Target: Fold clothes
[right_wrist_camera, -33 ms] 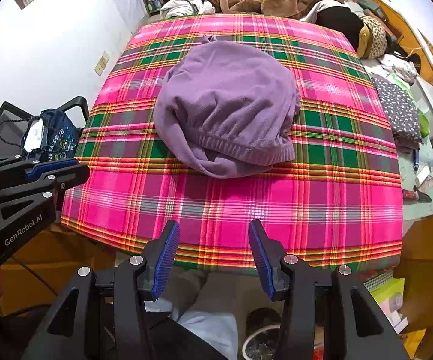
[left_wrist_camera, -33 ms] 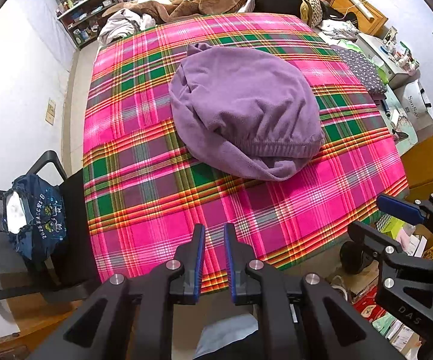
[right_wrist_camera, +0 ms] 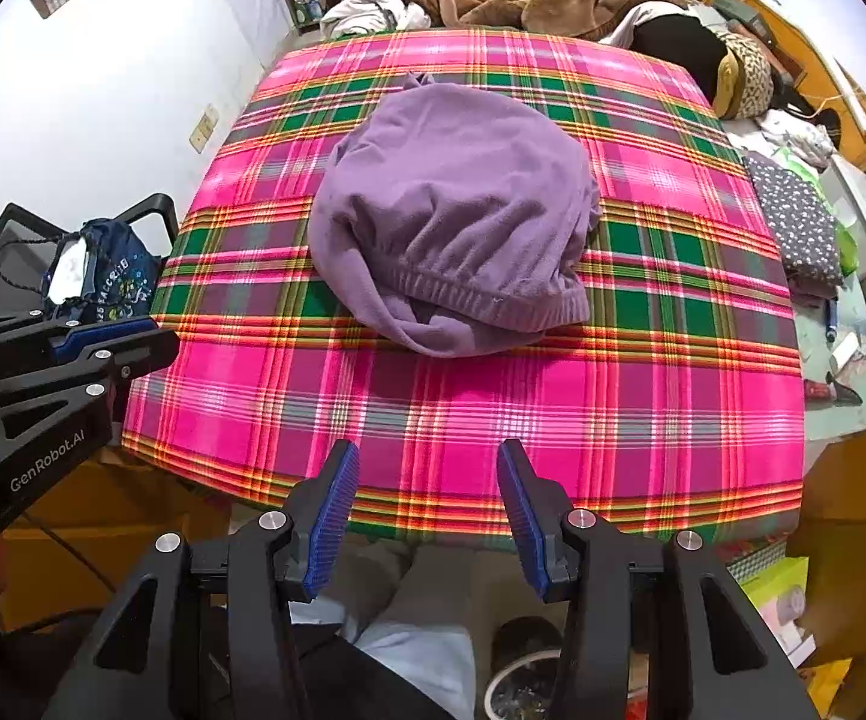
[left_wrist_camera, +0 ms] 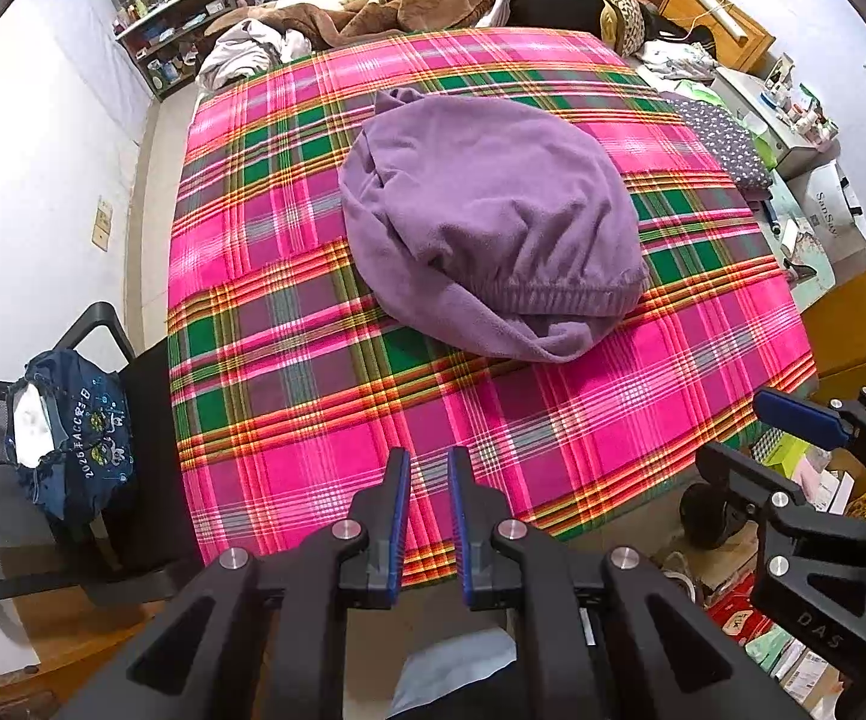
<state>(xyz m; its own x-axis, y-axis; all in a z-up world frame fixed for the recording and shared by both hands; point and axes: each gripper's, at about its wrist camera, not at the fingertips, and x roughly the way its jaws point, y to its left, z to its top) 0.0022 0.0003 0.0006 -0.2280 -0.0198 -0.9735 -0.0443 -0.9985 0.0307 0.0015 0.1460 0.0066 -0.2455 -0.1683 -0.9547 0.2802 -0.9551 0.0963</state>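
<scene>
We hold the left gripper (left_wrist_camera: 427, 468) narrow and the right gripper (right_wrist_camera: 427, 474) wide, both empty, near the bed (right_wrist_camera: 613, 408) edge, presumably poised toward the bunched purple garment (right_wrist_camera: 457, 210) at centre.

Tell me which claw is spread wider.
The right claw: its blue pads stand far apart over the plaid sheet's near edge. The left claw shows only a narrow gap between its pads.

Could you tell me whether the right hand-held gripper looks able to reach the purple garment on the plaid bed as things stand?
Probably yes. The right hand-held gripper is open and empty at the near edge of the bed, and only bare plaid cover lies between it and the purple garment; nothing stands in the way.
</scene>
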